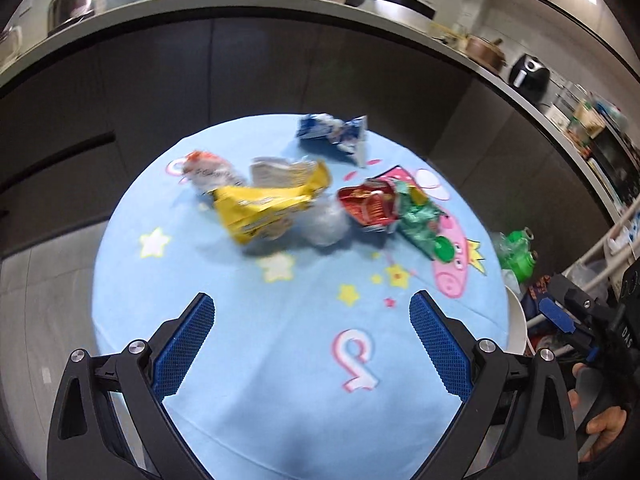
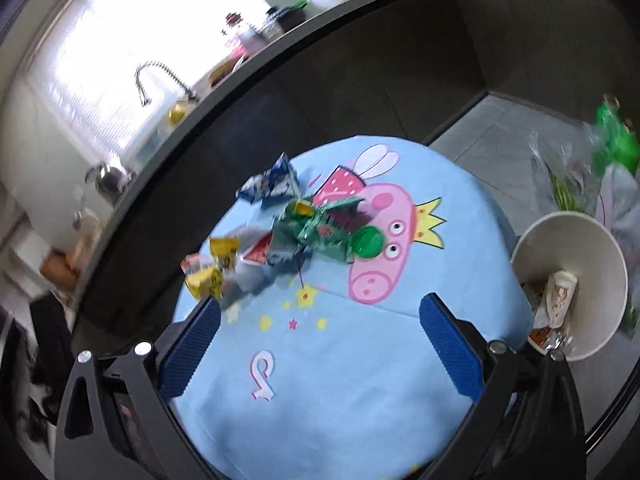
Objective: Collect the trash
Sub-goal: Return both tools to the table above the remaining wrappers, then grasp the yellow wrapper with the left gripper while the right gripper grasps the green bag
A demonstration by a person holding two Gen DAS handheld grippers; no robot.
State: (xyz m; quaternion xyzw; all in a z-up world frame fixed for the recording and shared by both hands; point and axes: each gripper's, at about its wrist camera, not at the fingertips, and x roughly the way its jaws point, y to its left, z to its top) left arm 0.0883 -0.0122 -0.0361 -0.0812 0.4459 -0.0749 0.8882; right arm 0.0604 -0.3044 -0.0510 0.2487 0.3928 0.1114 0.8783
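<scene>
Crumpled wrappers lie on a round table with a light-blue cartoon cloth (image 1: 280, 360): a yellow wrapper (image 1: 264, 208), an orange-white wrapper (image 1: 208, 170), a blue-white wrapper (image 1: 334, 134), a red wrapper (image 1: 368, 206), a green wrapper (image 1: 424, 224) and clear plastic (image 1: 324, 224). My left gripper (image 1: 312, 312) hovers open above the near cloth, nothing between its fingers. My right gripper (image 2: 320, 316) is open too, short of the green wrapper (image 2: 320, 228), the blue-white wrapper (image 2: 268, 184) and the yellow wrapper (image 2: 208, 272). A white bin (image 2: 600, 240) at the table's right edge holds some trash.
A dark curved kitchen counter (image 1: 280, 4) with pots and appliances runs behind the table. Green and clear bags (image 2: 612, 140) lie on the floor beyond the bin. A hand holding the other gripper (image 1: 576, 312) shows at the right of the left wrist view.
</scene>
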